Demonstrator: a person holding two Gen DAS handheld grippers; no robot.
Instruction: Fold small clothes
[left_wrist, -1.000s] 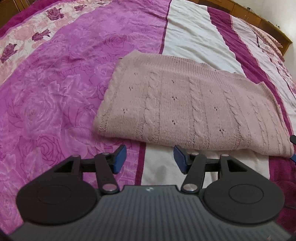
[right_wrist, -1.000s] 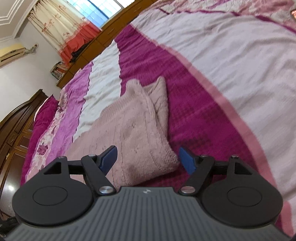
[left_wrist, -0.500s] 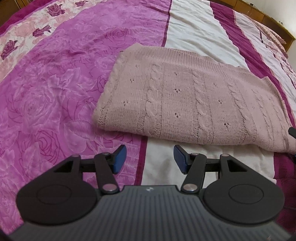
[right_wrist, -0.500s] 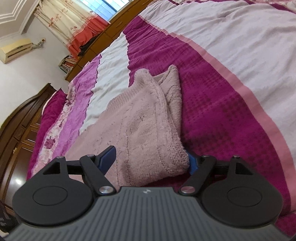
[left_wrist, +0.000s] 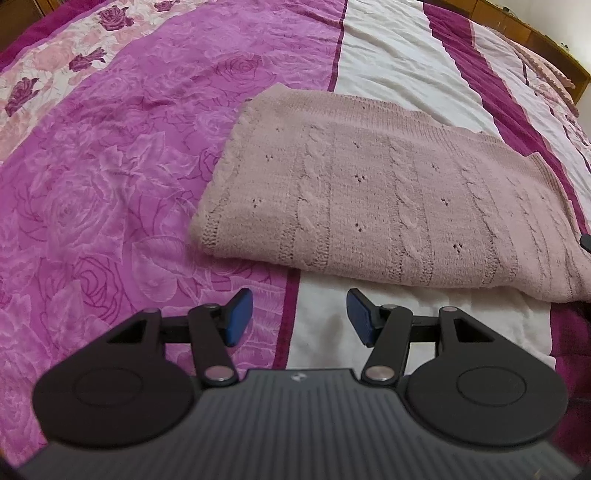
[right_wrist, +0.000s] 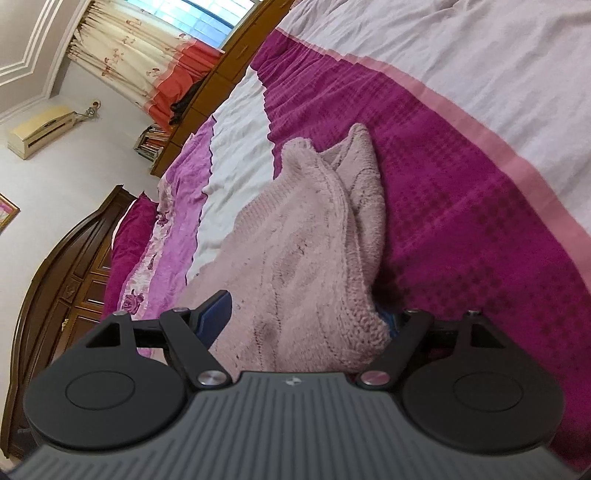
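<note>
A pale pink cable-knit sweater (left_wrist: 388, 199) lies folded flat on the bed. My left gripper (left_wrist: 299, 317) is open and empty, just short of the sweater's near edge, above the bedspread. In the right wrist view the sweater's end (right_wrist: 306, 266) sits between the wide-open jaws of my right gripper (right_wrist: 306, 317). The right blue pad is mostly hidden behind the knit edge. The tip of my right gripper shows at the right edge of the left wrist view (left_wrist: 585, 242).
The bedspread (left_wrist: 110, 184) has magenta rose print, white and dark pink stripes. A wooden headboard (right_wrist: 62, 280) and a dresser stand at the left of the right wrist view. A curtained window (right_wrist: 147, 48) and a wall unit are beyond.
My right gripper has moved forward, so the sweater's end now lies between its open jaws. My left gripper has moved closer to the sweater's near edge and stayed open.
</note>
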